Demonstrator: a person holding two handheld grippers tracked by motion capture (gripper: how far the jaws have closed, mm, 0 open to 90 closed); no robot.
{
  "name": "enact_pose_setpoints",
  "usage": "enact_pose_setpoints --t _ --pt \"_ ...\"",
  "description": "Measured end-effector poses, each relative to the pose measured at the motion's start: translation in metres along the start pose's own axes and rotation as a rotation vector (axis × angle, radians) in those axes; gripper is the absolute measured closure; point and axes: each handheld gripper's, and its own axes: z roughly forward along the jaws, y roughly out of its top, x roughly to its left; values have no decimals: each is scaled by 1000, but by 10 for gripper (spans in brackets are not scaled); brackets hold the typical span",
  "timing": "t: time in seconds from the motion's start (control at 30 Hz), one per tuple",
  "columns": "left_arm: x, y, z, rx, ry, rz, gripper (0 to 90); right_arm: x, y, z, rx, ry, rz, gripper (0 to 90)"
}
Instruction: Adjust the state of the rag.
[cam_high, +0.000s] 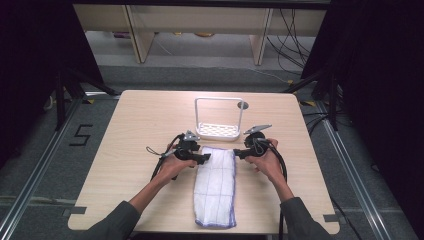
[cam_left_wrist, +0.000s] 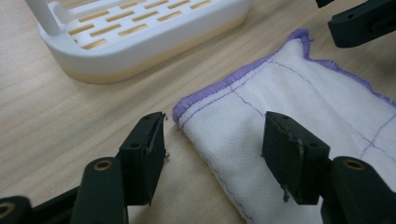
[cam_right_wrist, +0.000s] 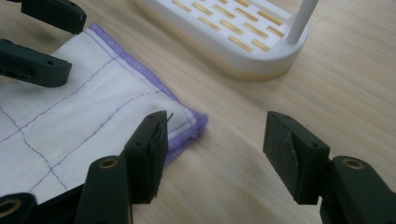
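Observation:
A folded white cloth (cam_high: 215, 185) with a purple stitched edge lies lengthwise on the table, its far end just in front of a white slotted rack (cam_high: 218, 131). My left gripper (cam_high: 206, 157) sits at the cloth's far left corner. In the left gripper view its jaws (cam_left_wrist: 215, 144) stand open astride that corner of the cloth (cam_left_wrist: 289, 107), not pressing it. My right gripper (cam_high: 236, 154) is at the far right corner. In the right gripper view it stands open (cam_right_wrist: 215, 140), one jaw over the cloth (cam_right_wrist: 79, 121), the other over bare wood.
The rack has a tall white loop handle (cam_high: 218, 100) and stands close behind both grippers. A small dark disc (cam_high: 243, 105) lies behind the rack. The wooden table (cam_high: 140, 125) has bare surface left and right of the cloth; dark floor surrounds it.

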Motion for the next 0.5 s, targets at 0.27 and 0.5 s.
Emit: enact_pose_setpoints --t 0.27,0.5 --pt "-1 2 6 -10 3 -3 425 7 2 4 0 7 -3 404" --pt "-3 3 8 -3 1 54 508 5 0 5 -4 3 -13 402"
